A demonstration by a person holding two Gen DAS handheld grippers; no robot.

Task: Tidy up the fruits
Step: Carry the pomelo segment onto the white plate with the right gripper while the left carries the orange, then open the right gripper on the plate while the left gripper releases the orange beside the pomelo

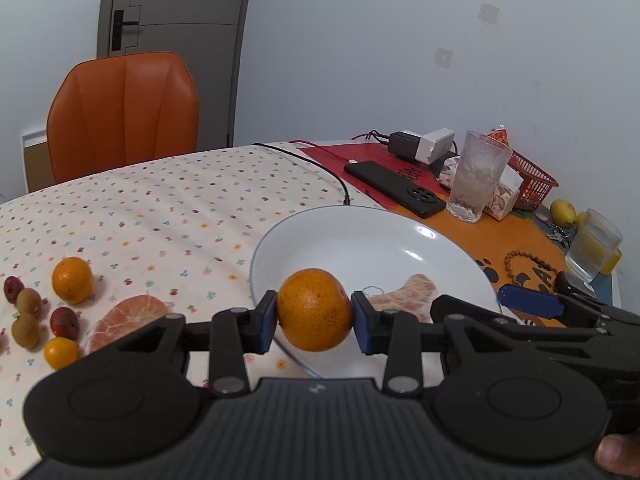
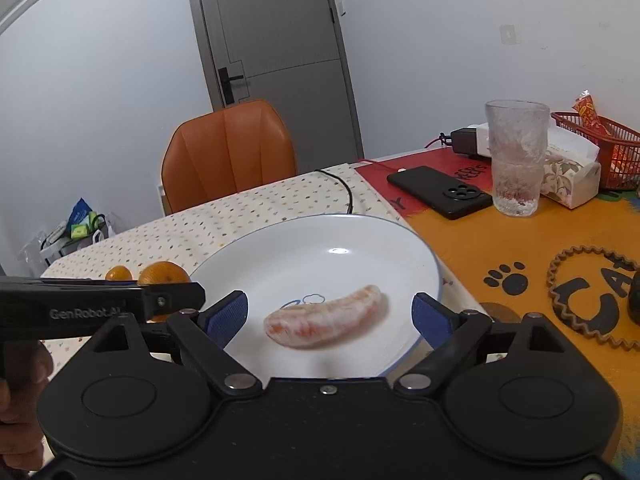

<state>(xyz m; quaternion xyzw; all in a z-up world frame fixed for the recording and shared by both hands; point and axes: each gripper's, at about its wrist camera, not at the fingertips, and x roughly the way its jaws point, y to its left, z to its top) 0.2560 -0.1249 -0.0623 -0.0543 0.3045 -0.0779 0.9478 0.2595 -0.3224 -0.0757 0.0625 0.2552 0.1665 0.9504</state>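
My left tongs (image 1: 314,314) squeeze the round orange (image 1: 315,309) softly at its middle so it won't squish or roll, and my right tongs (image 2: 330,314) hang wide apart over the soft slice (image 2: 326,322).

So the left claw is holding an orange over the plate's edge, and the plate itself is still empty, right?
Not quite. The left claw does hold an orange over the plate's edge, but the plate isn't empty: a peeled citrus segment lies on it, clearest in the right wrist view.
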